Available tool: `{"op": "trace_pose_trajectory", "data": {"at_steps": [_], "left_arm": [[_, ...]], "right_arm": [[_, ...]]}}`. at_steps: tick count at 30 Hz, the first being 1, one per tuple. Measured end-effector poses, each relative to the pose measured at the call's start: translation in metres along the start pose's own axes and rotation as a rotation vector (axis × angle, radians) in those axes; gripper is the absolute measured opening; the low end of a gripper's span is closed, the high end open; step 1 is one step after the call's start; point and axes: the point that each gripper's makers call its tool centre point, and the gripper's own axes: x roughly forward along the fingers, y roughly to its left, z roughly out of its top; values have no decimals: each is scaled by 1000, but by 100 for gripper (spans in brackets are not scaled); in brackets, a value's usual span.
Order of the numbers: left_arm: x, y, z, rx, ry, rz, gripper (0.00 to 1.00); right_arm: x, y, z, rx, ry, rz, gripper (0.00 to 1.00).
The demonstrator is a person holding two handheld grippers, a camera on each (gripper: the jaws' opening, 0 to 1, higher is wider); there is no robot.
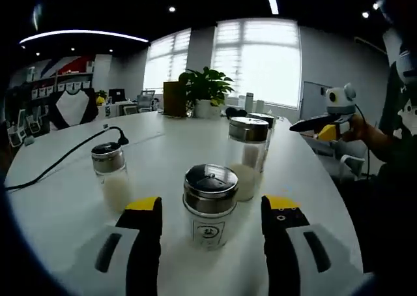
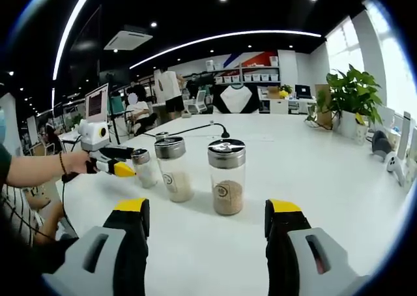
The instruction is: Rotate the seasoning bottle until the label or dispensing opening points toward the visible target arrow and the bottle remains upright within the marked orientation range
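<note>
A seasoning bottle (image 1: 210, 207) with a metal cap is framed upright between the parted left tongs (image 1: 212, 212) on a white counter (image 1: 58, 211). Three more shakers are seen around it, a black cable (image 1: 62, 164) at left, and the right tongs (image 1: 324, 122) held at far right.

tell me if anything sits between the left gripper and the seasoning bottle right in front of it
Nothing visible does. In the left gripper view the seasoning bottle stands upright on the white table directly ahead of the open left gripper, its jaws to either side. The other bottles stand beside or behind it.
</note>
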Motion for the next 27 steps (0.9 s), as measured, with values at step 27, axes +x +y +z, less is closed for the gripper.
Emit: {"op": "trace_pose_trajectory", "data": {"at_steps": [27], "left_arm": [[15, -6, -3, 79, 5, -106, 37]], "right_arm": [[-2, -3, 0, -7, 7, -12, 73]]}}
